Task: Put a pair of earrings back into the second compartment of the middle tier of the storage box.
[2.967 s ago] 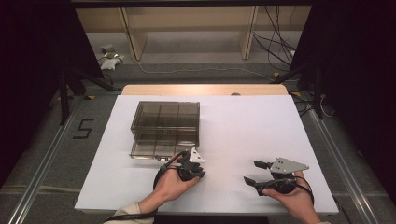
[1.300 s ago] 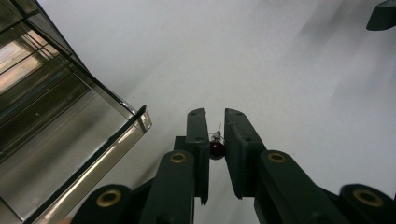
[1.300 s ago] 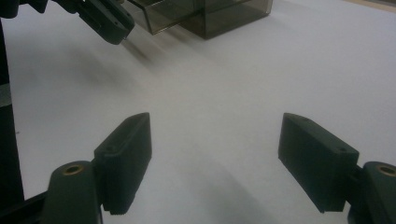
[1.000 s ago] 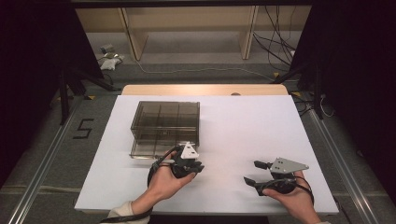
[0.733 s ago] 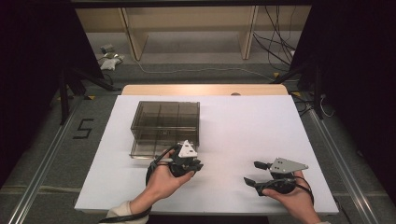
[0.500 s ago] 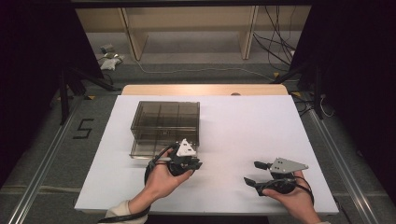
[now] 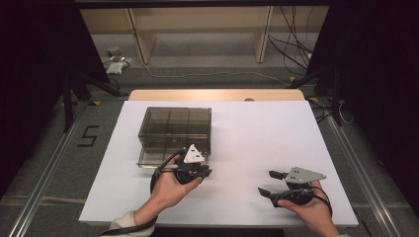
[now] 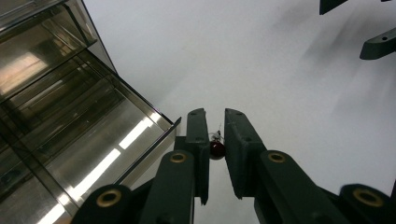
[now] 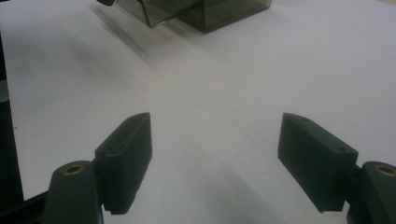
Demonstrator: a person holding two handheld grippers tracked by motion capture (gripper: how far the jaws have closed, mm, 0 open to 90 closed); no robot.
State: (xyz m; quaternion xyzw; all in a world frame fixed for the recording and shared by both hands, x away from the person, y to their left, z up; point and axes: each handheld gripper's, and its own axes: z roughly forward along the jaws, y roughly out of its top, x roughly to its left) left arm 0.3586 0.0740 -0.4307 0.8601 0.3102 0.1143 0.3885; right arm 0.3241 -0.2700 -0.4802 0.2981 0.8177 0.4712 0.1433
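While left gripper (image 8: 216, 140) jaws pinch small dark red bead (image 8: 216, 149) at tips, grip looks thin: slight loosening could drop bead on counter (image 7: 257, 138), short of open drawer (image 8: 107, 140) left of jaws. Right gripper (image 9: 215, 158) jaws wide apart, empty.

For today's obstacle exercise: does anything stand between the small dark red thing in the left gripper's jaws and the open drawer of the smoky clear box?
Nothing visible. The left gripper holds the red bead just beside the open drawer.
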